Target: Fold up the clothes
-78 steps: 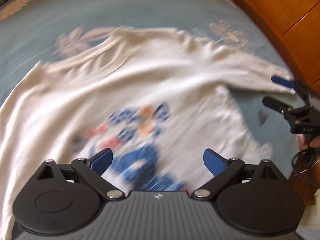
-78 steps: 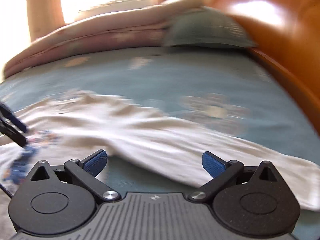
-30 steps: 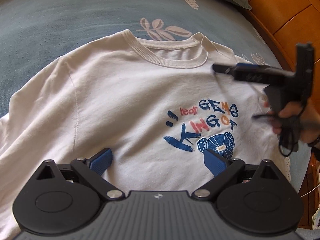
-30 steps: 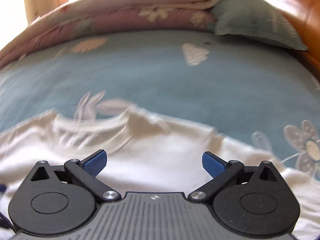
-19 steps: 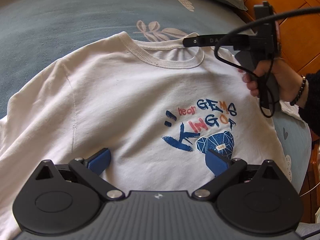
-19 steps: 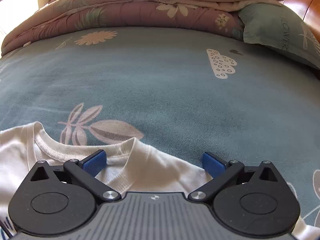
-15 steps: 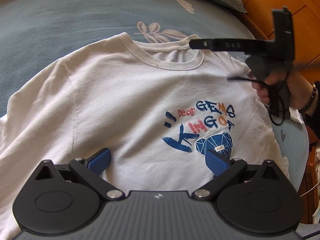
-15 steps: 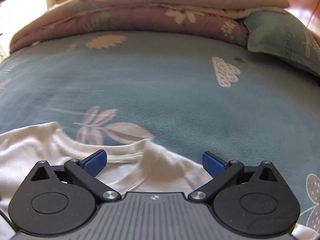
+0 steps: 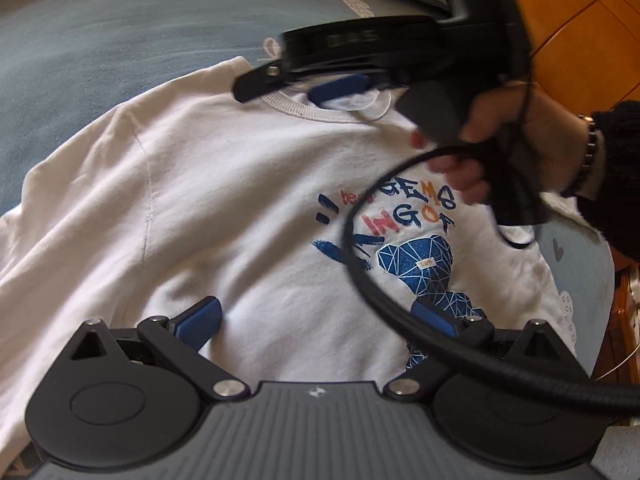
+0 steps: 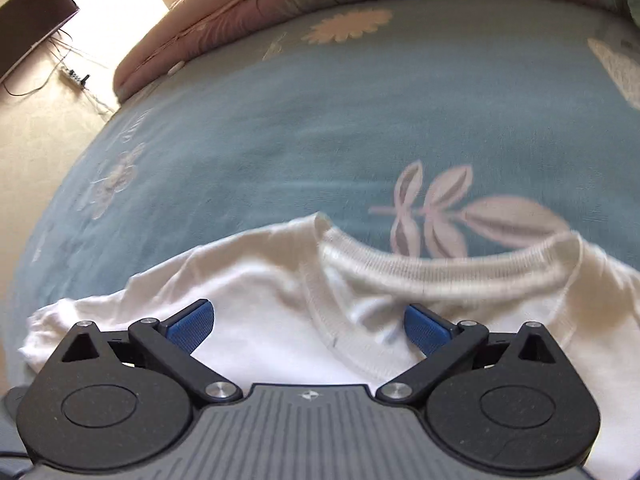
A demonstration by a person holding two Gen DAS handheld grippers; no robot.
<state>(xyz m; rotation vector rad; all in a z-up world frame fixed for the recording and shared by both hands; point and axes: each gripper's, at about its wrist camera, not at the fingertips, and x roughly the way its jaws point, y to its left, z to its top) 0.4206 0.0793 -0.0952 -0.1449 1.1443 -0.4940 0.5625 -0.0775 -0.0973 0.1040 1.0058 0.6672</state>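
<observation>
White T-shirt (image 9: pixel 224 200) lies flat, print up, on the blue bedspread (image 10: pixel 304 128) — its length runs from the left gripper (image 9: pixel 316 318), fingers apart over the lower front, to the collar (image 10: pixel 440 272), where the right gripper (image 10: pixel 307 322) hovers, fingers apart.

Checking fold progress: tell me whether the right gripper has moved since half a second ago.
Yes. The right gripper swung left across the white printed T-shirt, from its shoulder to its ribbed collar.
</observation>
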